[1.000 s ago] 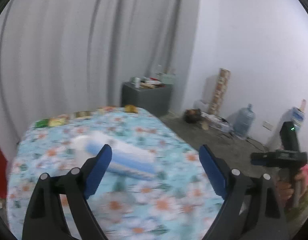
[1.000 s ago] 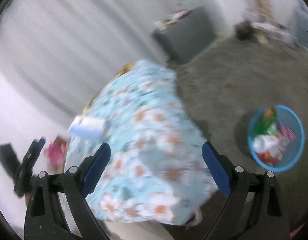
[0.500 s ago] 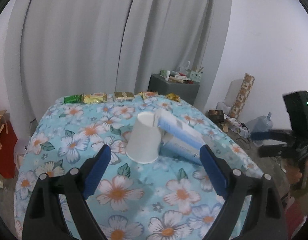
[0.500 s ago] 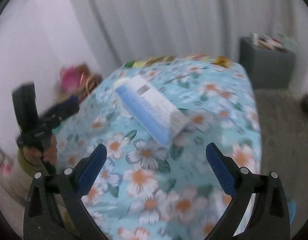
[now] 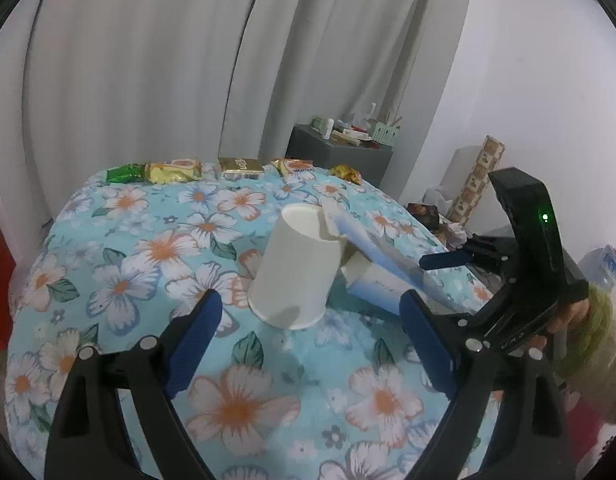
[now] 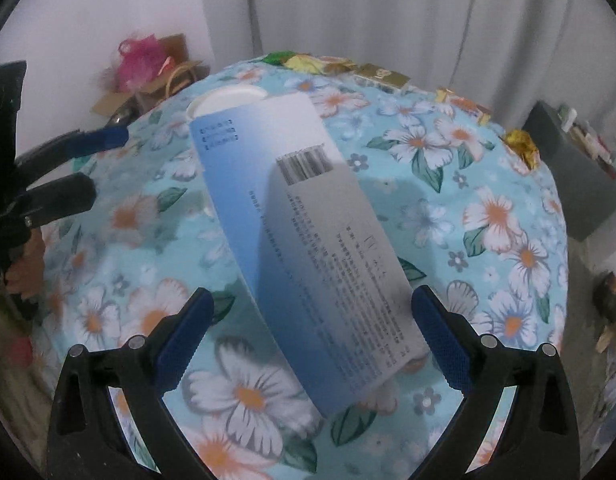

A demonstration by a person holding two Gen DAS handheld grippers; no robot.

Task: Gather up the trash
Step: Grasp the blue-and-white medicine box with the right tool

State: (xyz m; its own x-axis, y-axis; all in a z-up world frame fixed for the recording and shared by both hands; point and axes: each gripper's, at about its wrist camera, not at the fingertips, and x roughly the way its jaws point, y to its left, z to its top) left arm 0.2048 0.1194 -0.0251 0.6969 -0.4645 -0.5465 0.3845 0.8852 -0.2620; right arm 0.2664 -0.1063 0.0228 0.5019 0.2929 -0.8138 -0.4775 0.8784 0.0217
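Spread wide on both tools: blue fingers [image 5: 195, 332] of the left gripper [image 5: 308, 344] apart with nothing between the pads, those of the right gripper [image 6: 314, 334] apart too, flanking the near end of the box without pressing on it. Below both, a table under a floral cloth [image 5: 147, 248], pale blue with white and orange flowers. Behind it, grey curtains [image 5: 147, 60] across the far wall. To the far right, a dark cabinet [image 5: 340, 152] crowded with small items. Lying slantwise at the table's middle, a long blue-and-white carton box [image 6: 299, 216], barcode side up, its far end propped against the cup. Just left of it in the left wrist view, a white paper cup [image 5: 295, 272] standing upside down, ahead of the left fingers and apart from them. Along the far table edge, a row of snack wrappers [image 5: 175, 170], green and gold. Farthest right in that row, a crumpled gold wrapper [image 5: 348, 174].
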